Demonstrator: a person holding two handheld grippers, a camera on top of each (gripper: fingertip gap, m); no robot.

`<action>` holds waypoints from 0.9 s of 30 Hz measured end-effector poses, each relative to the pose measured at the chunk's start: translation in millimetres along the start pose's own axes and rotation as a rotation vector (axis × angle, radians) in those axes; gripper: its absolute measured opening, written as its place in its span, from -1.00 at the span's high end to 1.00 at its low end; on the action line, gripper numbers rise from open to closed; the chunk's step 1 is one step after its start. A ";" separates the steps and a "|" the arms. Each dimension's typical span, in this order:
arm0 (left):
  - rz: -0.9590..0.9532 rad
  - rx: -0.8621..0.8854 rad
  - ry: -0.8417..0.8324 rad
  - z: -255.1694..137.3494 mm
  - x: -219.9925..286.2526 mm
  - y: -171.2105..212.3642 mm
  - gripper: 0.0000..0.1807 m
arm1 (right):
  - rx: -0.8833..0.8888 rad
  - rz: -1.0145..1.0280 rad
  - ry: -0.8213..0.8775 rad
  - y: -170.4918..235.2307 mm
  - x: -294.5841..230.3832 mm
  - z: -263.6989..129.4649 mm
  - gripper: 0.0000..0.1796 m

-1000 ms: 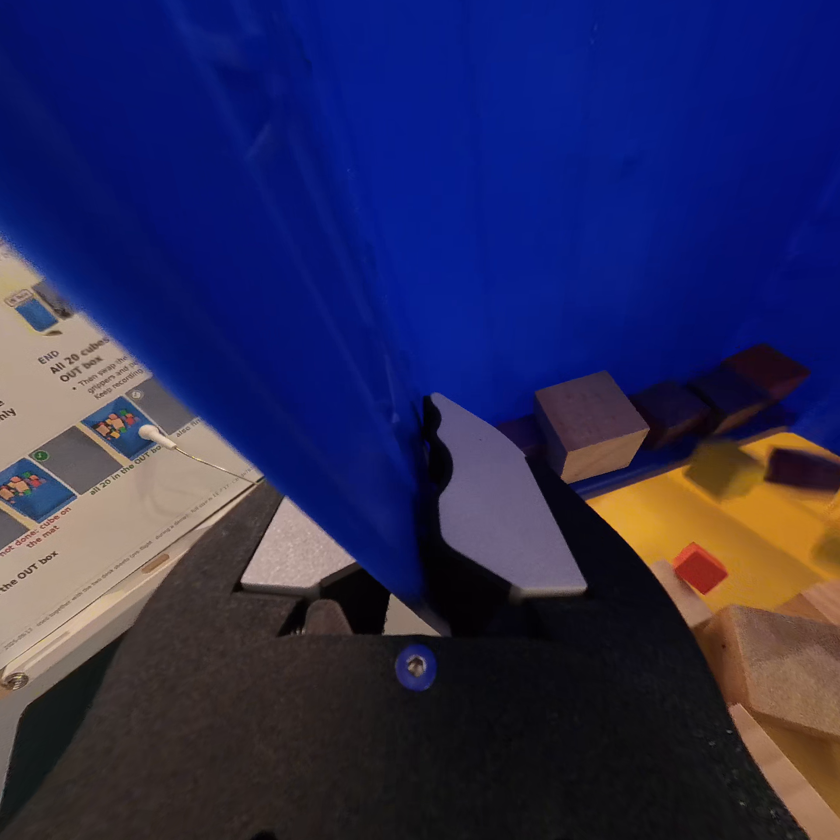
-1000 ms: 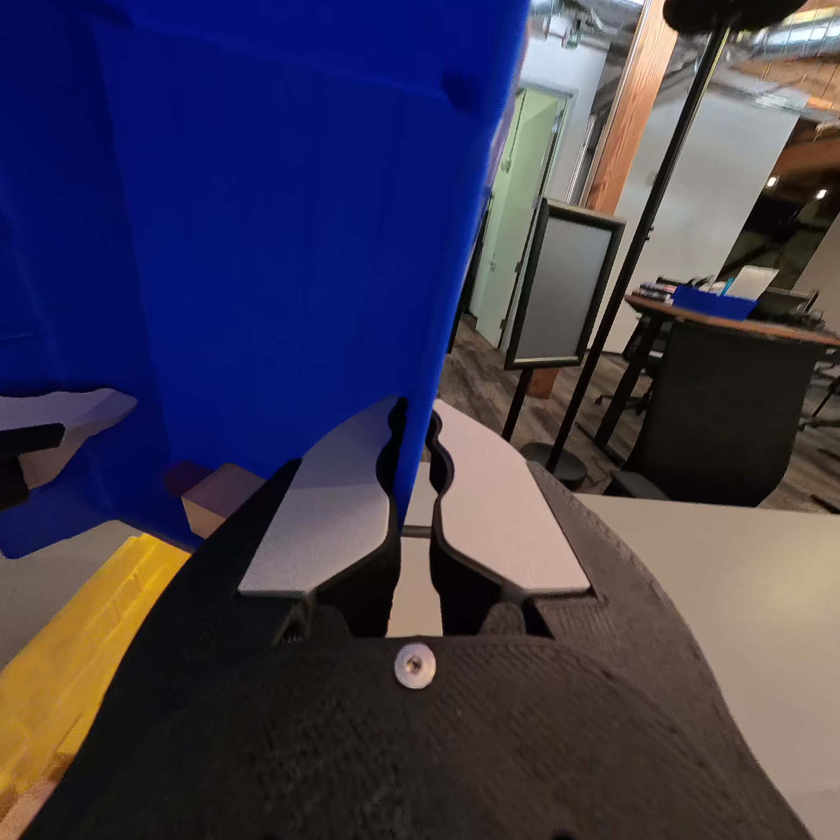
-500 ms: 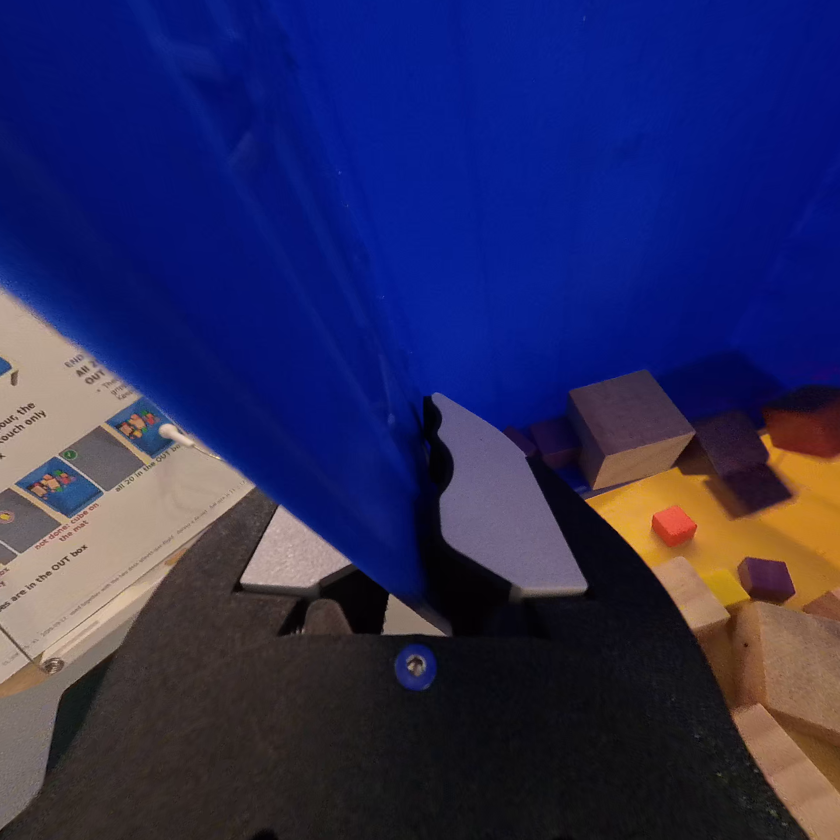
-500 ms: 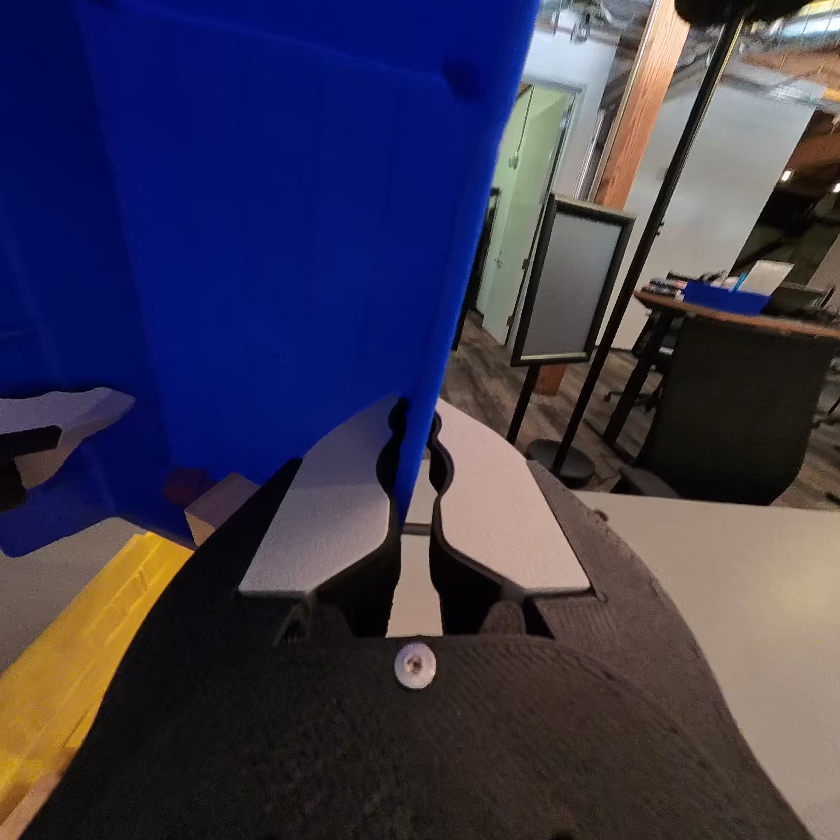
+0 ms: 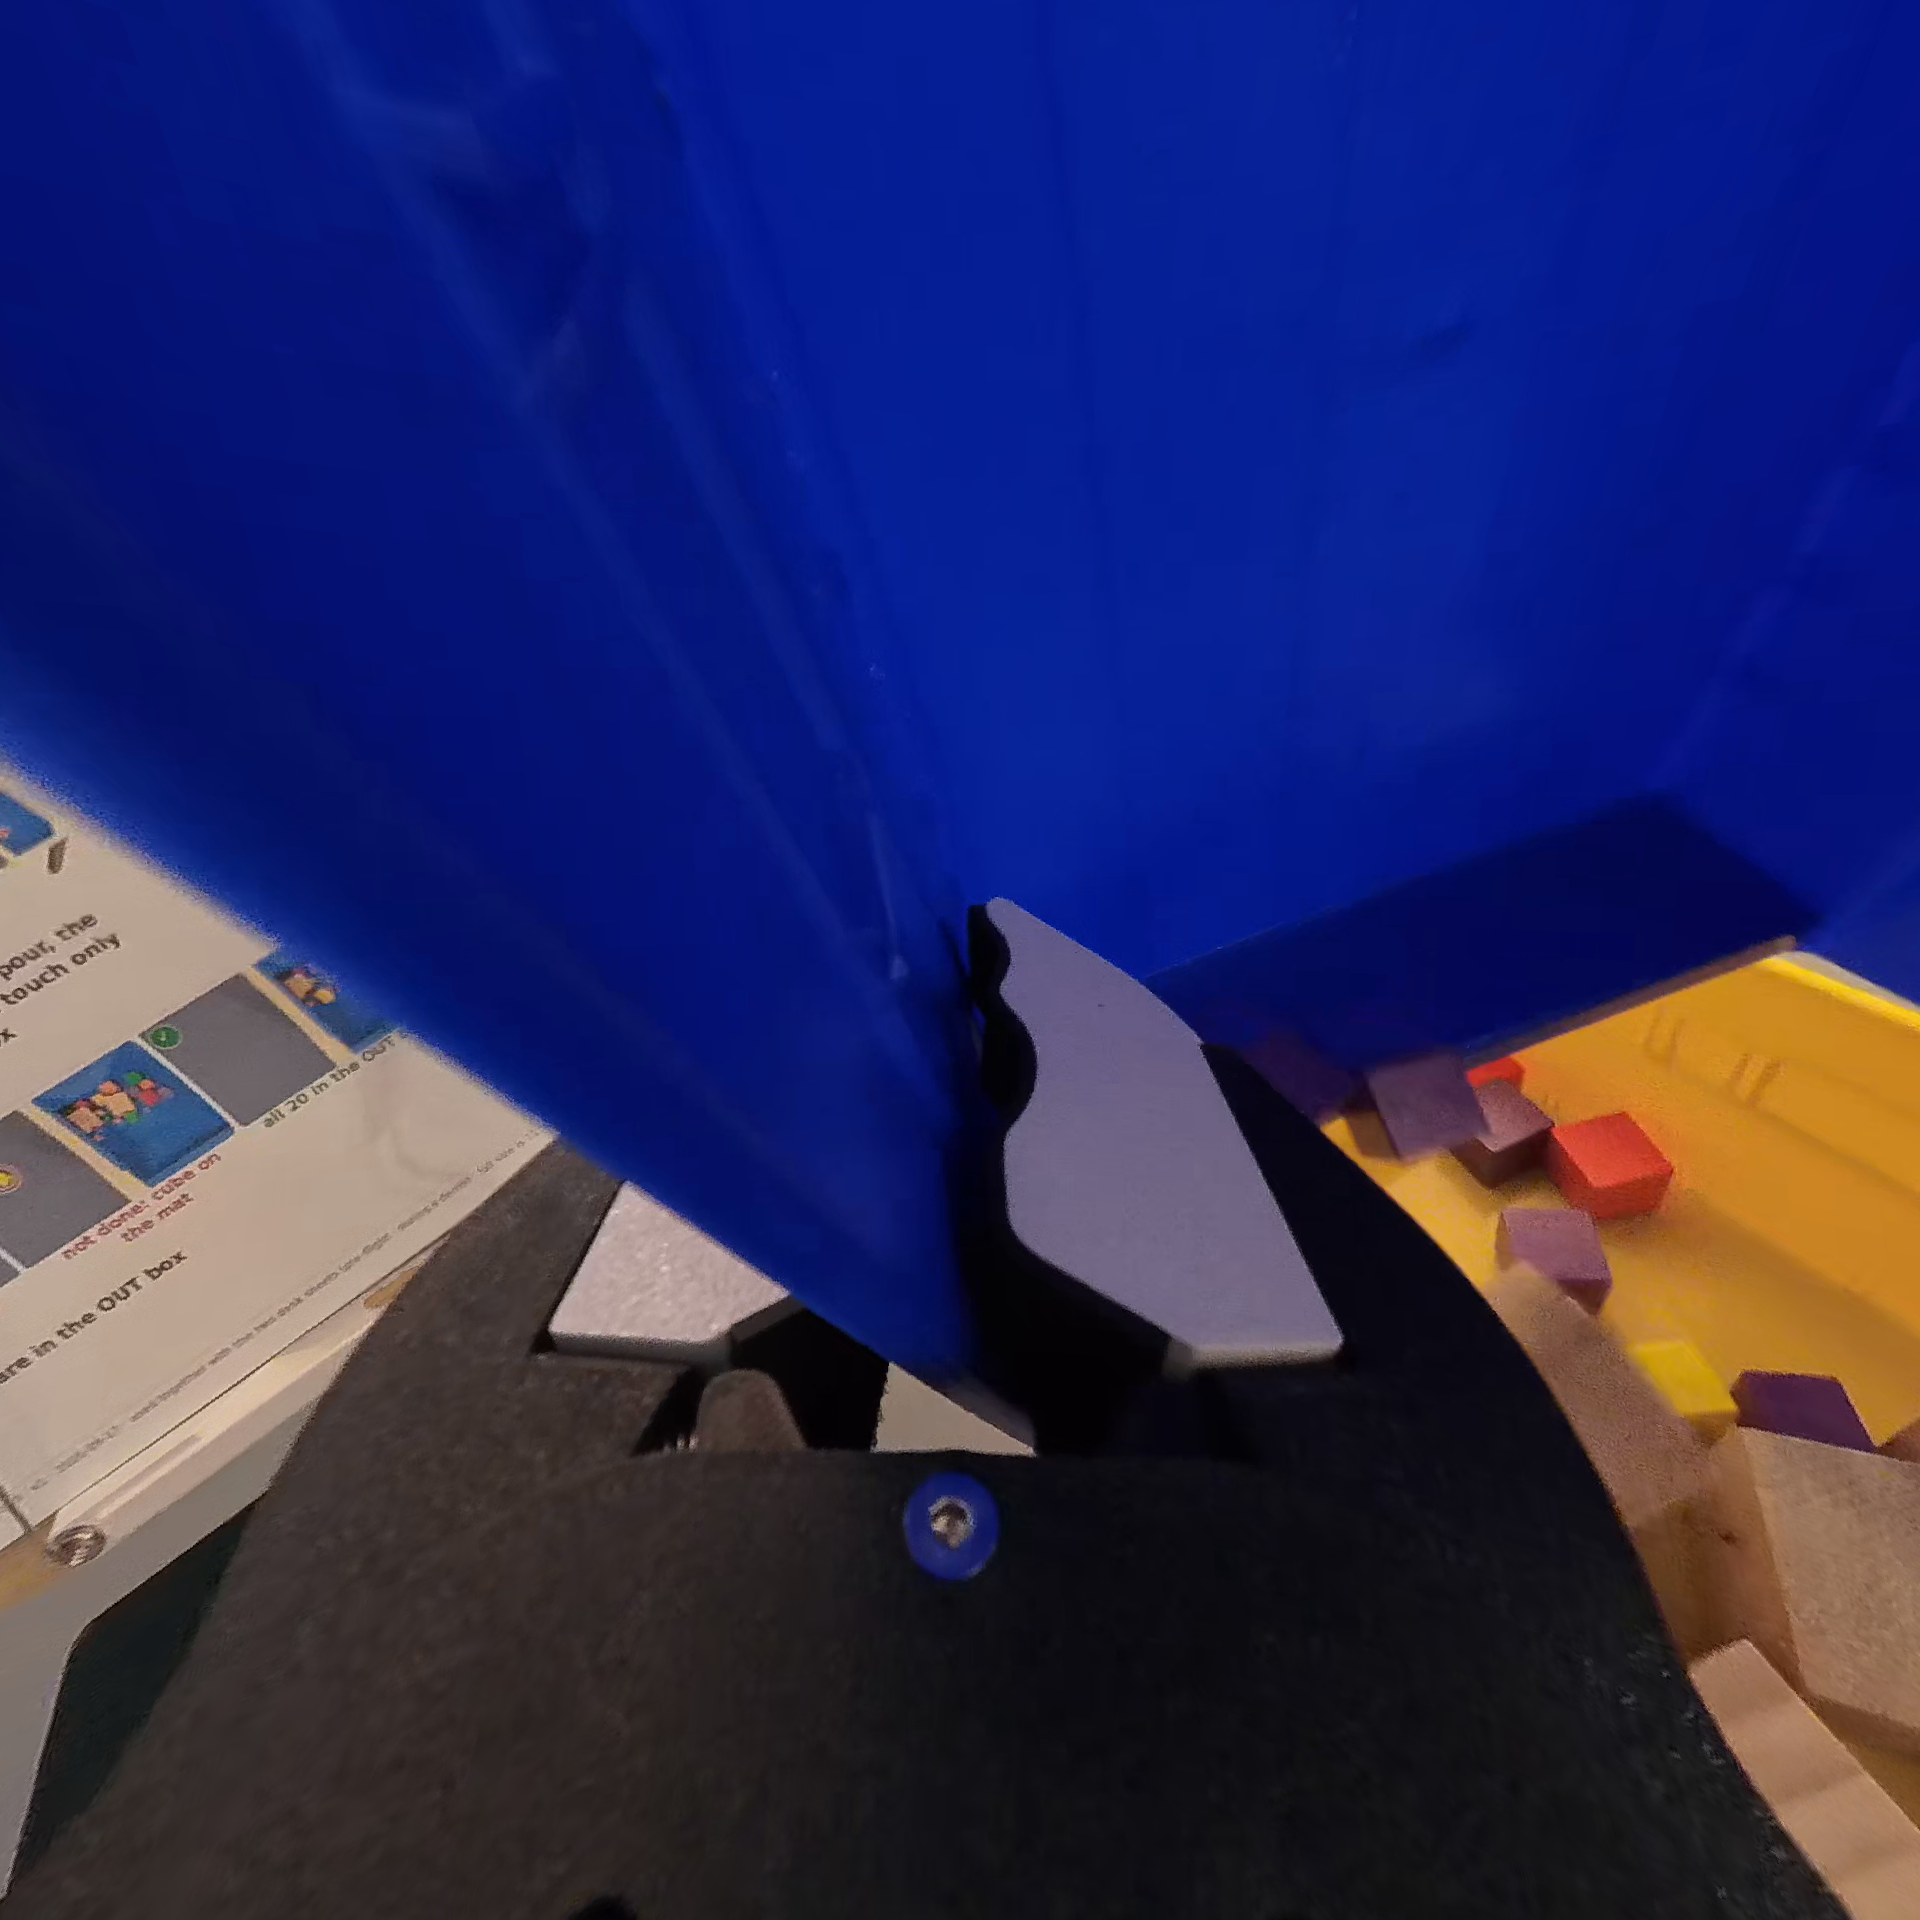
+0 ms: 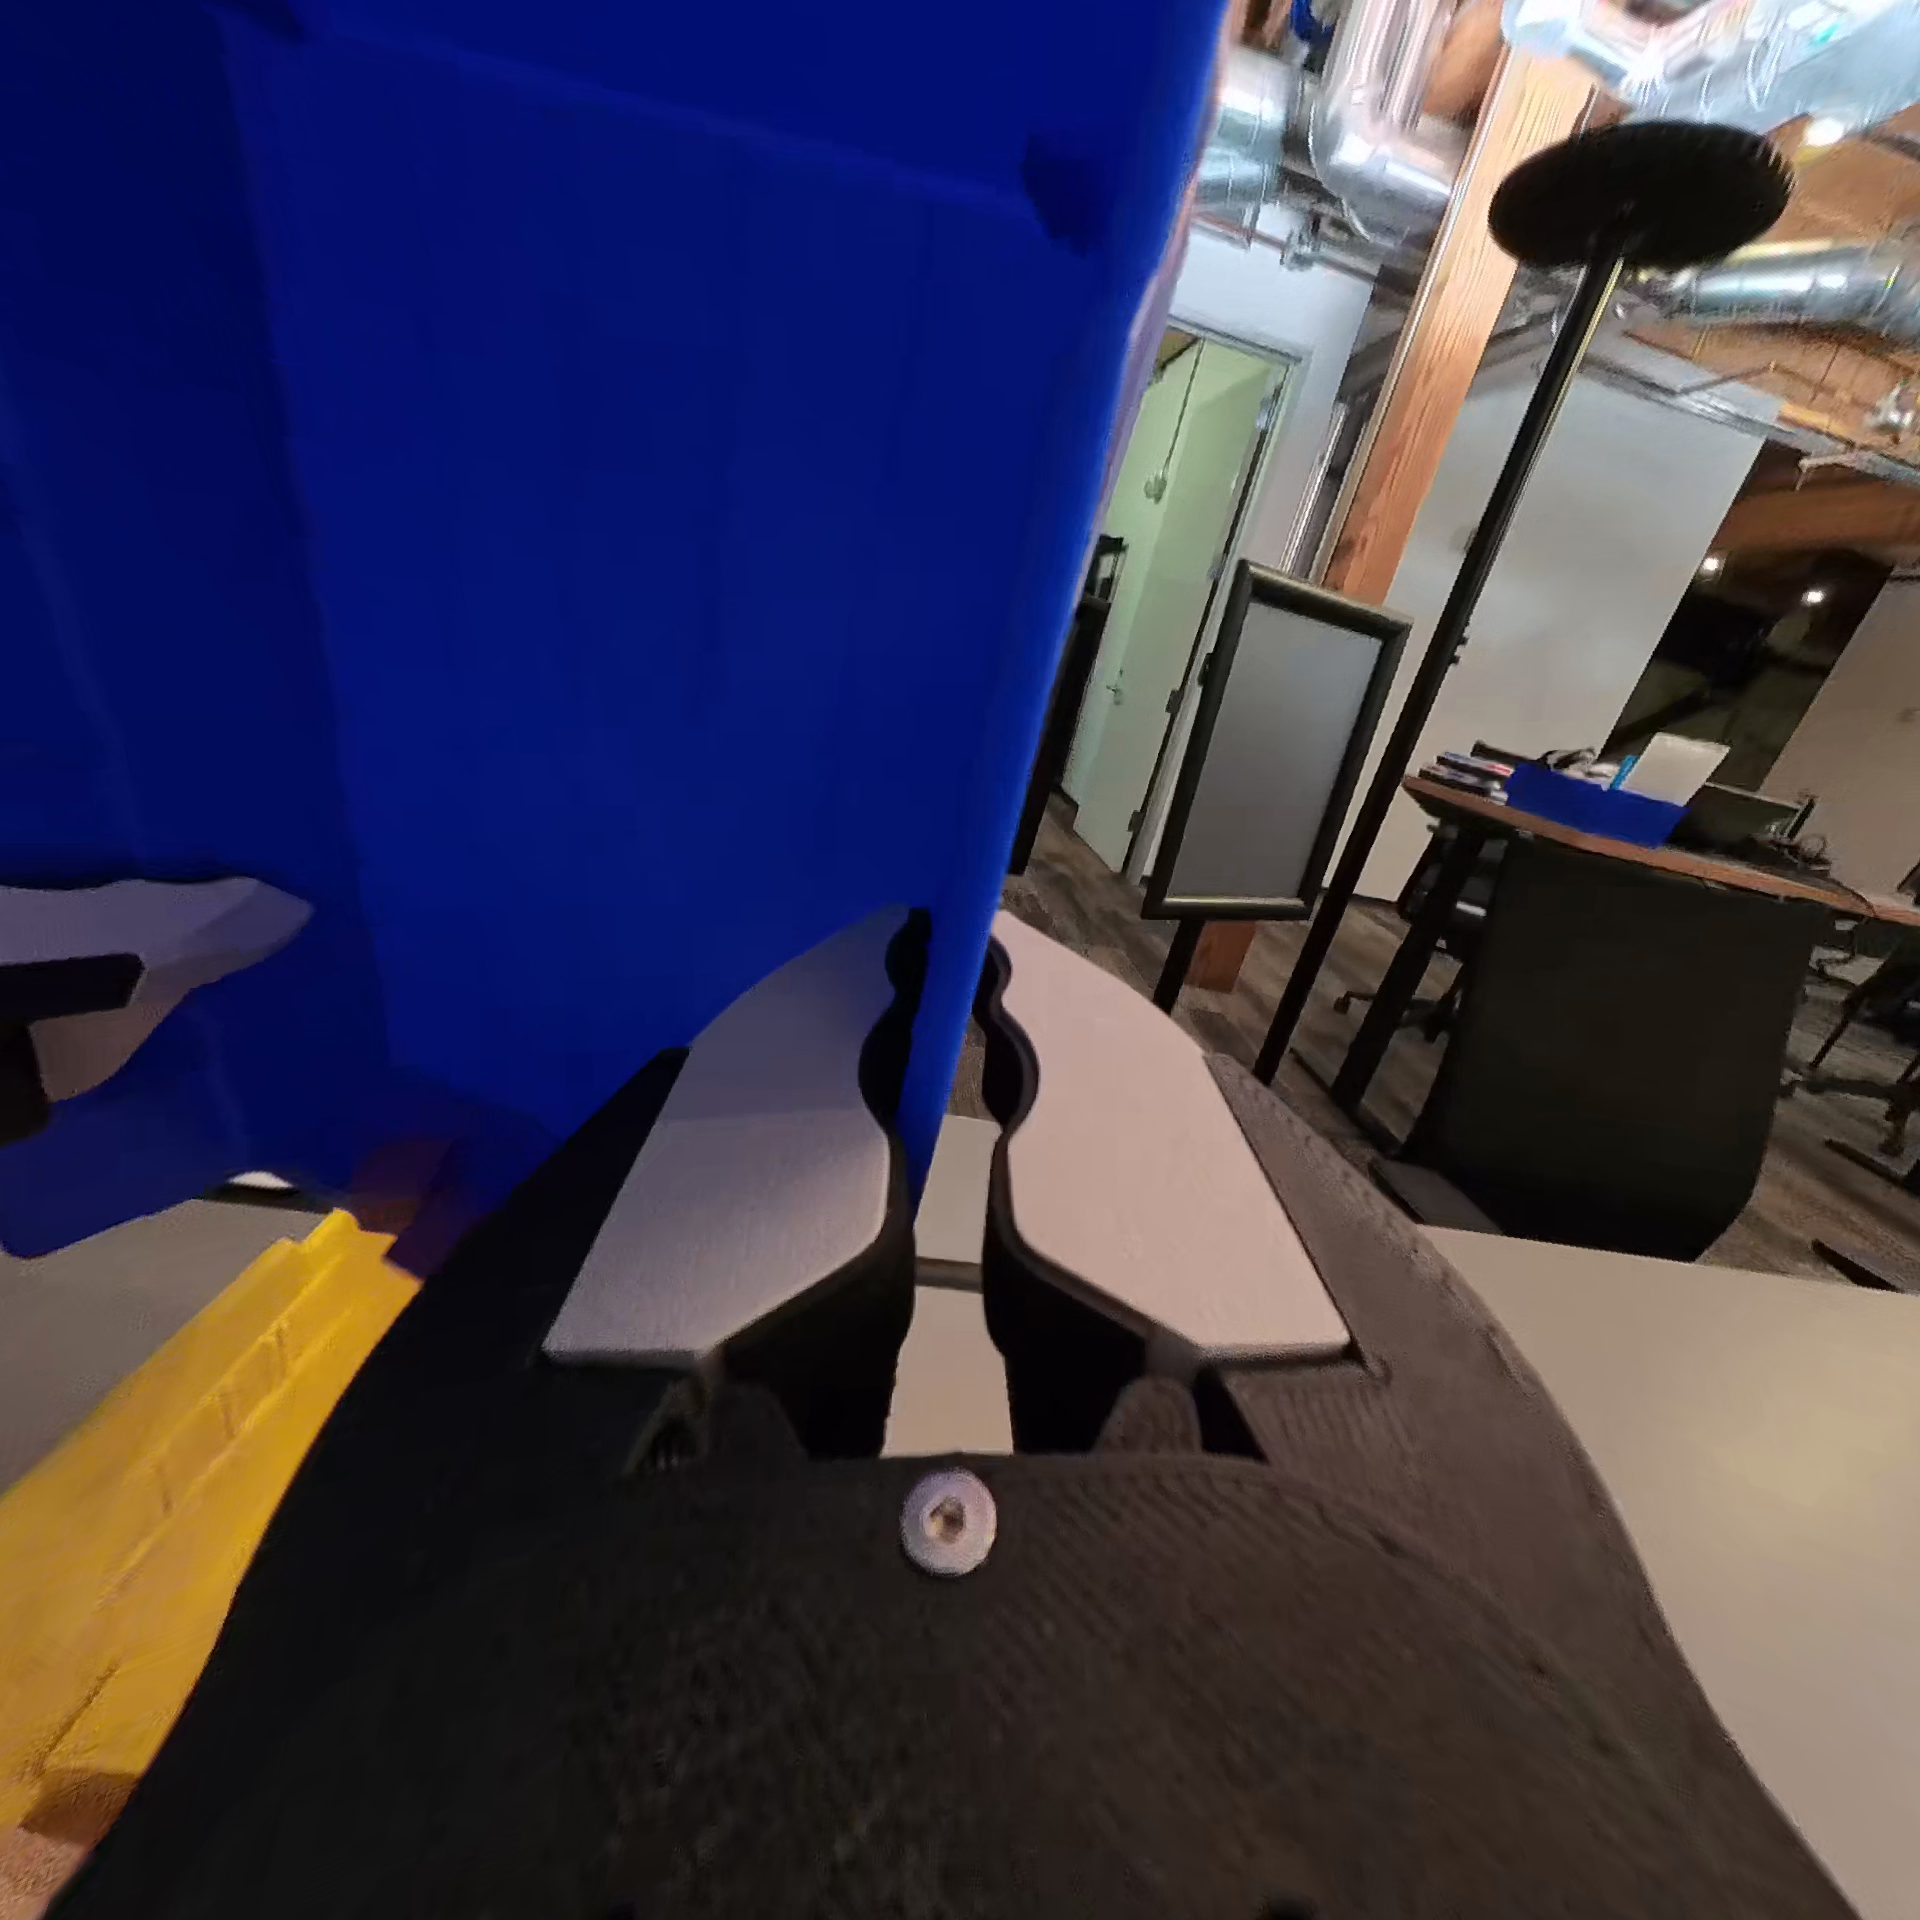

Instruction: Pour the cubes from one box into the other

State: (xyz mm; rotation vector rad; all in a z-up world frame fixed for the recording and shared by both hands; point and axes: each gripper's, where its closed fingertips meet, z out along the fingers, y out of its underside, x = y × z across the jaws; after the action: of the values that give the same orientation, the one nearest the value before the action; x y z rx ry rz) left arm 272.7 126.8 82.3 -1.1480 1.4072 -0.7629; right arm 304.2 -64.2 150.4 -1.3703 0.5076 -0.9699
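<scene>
So the blue box [image 5: 1039, 468] is tipped way up, basically on end, with its open mouth hanging right over the yellow box [image 5: 1766, 1122]. Both grippers are holding it by its walls. The left gripper [image 5: 971, 1091] is clamped tight on one wall, with the plastic pinched between its fingers. The right gripper [image 6: 940, 1039] is closed down on the opposite wall the same way, with no real gap beyond the wall's thickness.

The cubes look pretty much all over in the yellow one. I can see a red cube [image 5: 1608, 1162], a few purple cubes [image 5: 1555, 1252], a little yellow cube [image 5: 1683, 1374] and some bigger plain wooden blocks [image 5: 1829, 1538] piled at the near edge of the yellow box. Looking up the inside of the blue box, I can't spot anything on the bare wall. A couple of purple ones sit right under its lip, and I can't tell if they're fully clear.

An instruction sheet [image 5: 156, 1143] lies on the table [image 6: 1714, 1455] off to the left side.

I'd say the pour is almost done. What's left is maybe a last shake, then setting the blue box back down.
</scene>
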 end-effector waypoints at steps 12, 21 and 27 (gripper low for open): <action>-0.202 -0.011 -0.014 -13.5 -2.6 -13.1 0.95 | -0.054 0.057 -0.053 -12.5 1.5 2.3 0.88; -0.265 -0.092 0.236 -12.5 64.2 -22.1 0.75 | -0.195 -0.147 -0.040 -65.8 31.5 16.7 0.95; -0.635 -0.277 0.898 -73.0 165.7 -52.4 0.87 | -0.605 -0.219 -0.040 -62.9 103.5 31.5 0.94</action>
State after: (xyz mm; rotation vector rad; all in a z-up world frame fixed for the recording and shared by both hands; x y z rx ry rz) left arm 227.1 -56.0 86.6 -1.5928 1.9271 -1.7236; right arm 367.8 -124.7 239.7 -2.0165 0.6624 -1.0027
